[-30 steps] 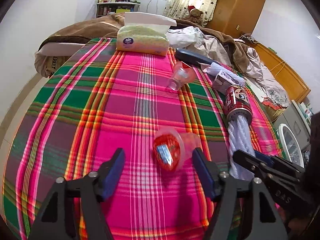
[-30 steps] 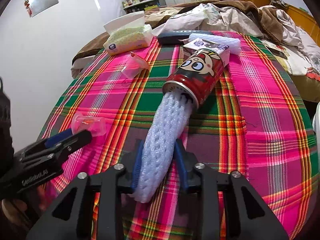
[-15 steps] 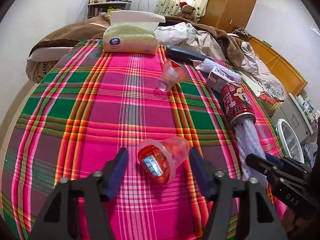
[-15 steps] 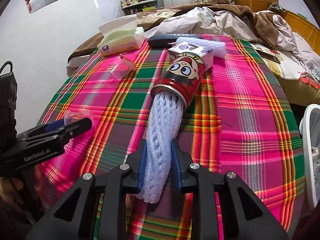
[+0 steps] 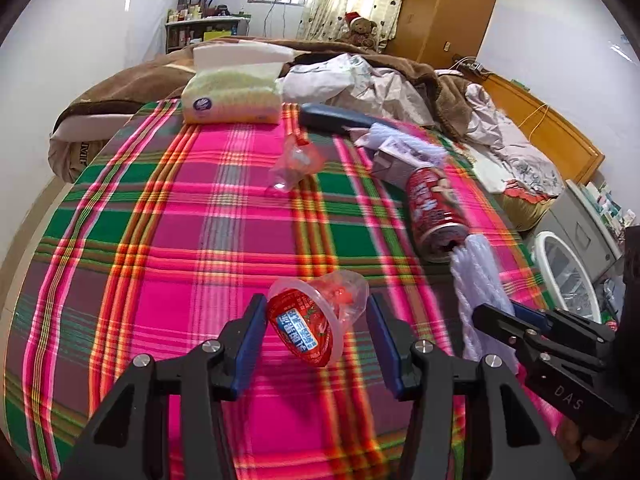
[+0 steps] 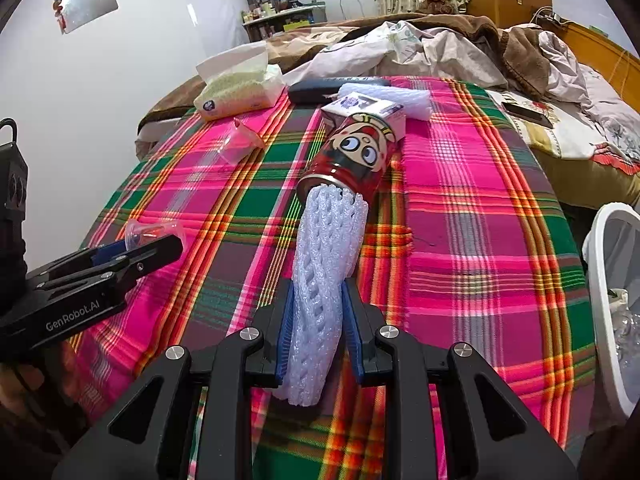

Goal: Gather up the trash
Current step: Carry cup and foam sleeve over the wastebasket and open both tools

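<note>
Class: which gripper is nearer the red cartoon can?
Right. The right gripper clamps the white foam net poking from the red can; the left gripper straddles a jelly cup farther away.

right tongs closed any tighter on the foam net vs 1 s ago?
Yes. The right tongs have closed inward: their blue pads now press the foam net on both sides, pinching it narrower, judged against the red can it sticks out of.

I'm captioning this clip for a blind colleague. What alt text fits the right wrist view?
The right claw is shut on a white foam net sleeve that sticks out of a red cartoon can lying on a plaid tablecloth. The left claw reaches toward a clear plastic cup.
</note>
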